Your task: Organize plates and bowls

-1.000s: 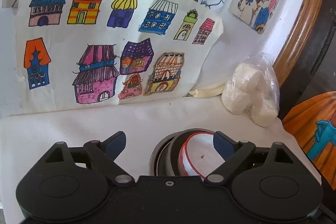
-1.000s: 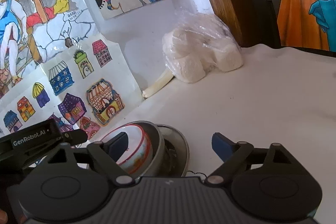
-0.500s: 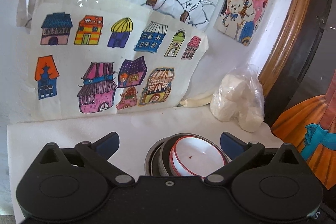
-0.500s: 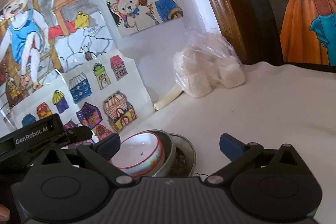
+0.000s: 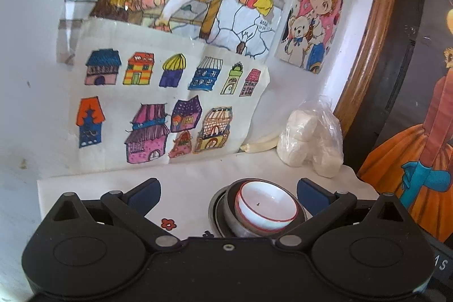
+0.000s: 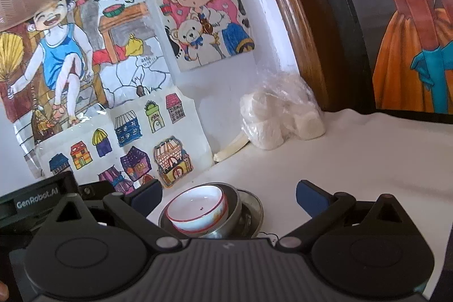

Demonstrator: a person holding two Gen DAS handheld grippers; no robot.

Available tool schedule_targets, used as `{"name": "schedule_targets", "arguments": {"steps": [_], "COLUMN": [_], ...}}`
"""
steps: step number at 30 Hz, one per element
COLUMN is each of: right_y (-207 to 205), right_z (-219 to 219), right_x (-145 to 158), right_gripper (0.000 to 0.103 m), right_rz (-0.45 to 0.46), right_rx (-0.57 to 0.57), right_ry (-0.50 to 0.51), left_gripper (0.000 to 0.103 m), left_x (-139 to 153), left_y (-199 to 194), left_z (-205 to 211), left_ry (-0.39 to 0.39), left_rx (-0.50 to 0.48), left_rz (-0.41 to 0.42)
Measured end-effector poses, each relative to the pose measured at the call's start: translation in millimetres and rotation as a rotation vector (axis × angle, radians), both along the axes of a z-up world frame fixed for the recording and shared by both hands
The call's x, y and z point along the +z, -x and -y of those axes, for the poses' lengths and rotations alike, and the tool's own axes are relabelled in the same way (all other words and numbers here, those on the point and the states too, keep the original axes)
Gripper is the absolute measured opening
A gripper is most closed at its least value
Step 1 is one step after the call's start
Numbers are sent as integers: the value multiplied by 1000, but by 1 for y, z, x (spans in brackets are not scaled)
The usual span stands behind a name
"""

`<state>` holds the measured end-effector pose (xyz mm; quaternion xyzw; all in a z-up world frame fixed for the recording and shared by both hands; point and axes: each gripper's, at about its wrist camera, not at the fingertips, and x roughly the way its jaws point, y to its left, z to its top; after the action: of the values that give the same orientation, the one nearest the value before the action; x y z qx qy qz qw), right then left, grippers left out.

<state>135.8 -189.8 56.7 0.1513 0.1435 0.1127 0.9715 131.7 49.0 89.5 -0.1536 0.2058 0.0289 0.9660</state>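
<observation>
A white bowl with a red rim (image 5: 266, 207) sits nested in a steel bowl (image 5: 230, 220) on a steel plate (image 5: 214, 212), stacked on the white table. The stack also shows in the right wrist view: white bowl (image 6: 196, 207), steel bowl (image 6: 236, 210), plate (image 6: 254, 210). My left gripper (image 5: 228, 190) is open and empty, above and behind the stack. My right gripper (image 6: 229, 193) is open and empty, also behind the stack. The left gripper's body (image 6: 36, 196) shows at the left of the right wrist view.
A clear bag of white lumps (image 5: 311, 143) (image 6: 279, 120) lies against the wall by a wooden frame (image 6: 291, 27). Children's drawings (image 5: 158, 106) hang on the wall behind. A painting with an orange dress (image 6: 410, 47) stands at the right.
Both grippers have pulled back and up from the stack. The bowls look smaller and lower in both views. Both stay open.
</observation>
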Motion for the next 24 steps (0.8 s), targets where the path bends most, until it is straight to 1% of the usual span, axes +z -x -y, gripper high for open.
{"name": "schedule_targets", "arguments": {"steps": [11, 15, 24], "right_y": [41, 54, 86], "right_z": [-3, -4, -5], "right_x": [1, -2, -15], "right_gripper": [103, 103, 103], "right_rz": [39, 41, 42], "right_rx": [-4, -10, -44], "right_ry": [47, 69, 94], "left_gripper": [102, 102, 102], "left_x": [0, -6, -23], "left_y": [40, 53, 81], "left_z": [-1, -4, -10], "left_ry": [-81, -96, -112], "left_rx": [-4, 5, 13], "left_rz": [35, 40, 25]}}
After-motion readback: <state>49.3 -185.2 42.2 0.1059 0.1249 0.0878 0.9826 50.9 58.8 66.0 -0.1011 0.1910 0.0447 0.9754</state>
